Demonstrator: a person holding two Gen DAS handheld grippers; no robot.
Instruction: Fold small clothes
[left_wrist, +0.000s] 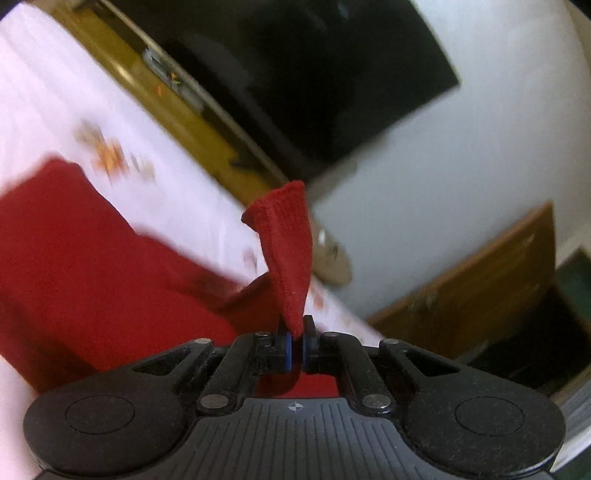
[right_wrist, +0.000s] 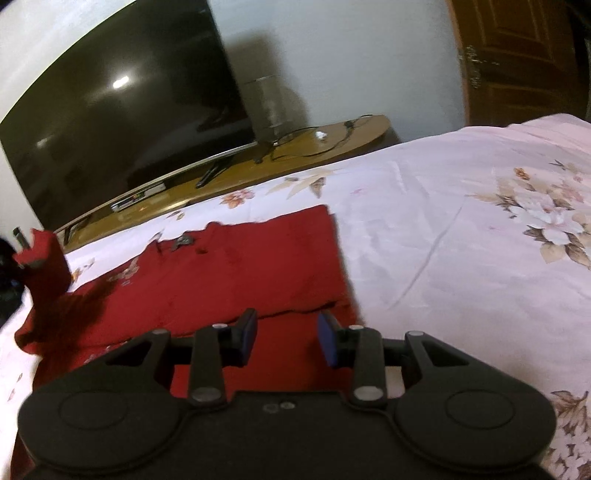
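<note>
A small red garment (right_wrist: 229, 266) lies spread on the floral pink bedsheet (right_wrist: 443, 229). My left gripper (left_wrist: 297, 345) is shut on the garment's sleeve cuff (left_wrist: 286, 243) and holds it lifted above the bed; the rest of the garment (left_wrist: 85, 273) lies to its left. The lifted cuff and the left gripper (right_wrist: 27, 258) also show at the far left of the right wrist view. My right gripper (right_wrist: 288, 336) is open and empty, just above the garment's near edge.
A dark TV (right_wrist: 122, 107) stands on a wooden unit (right_wrist: 295, 147) past the bed's far edge, with cables and a clear cylinder (right_wrist: 267, 107). A wooden door (right_wrist: 517, 59) is at the right. Bare sheet lies to the right of the garment.
</note>
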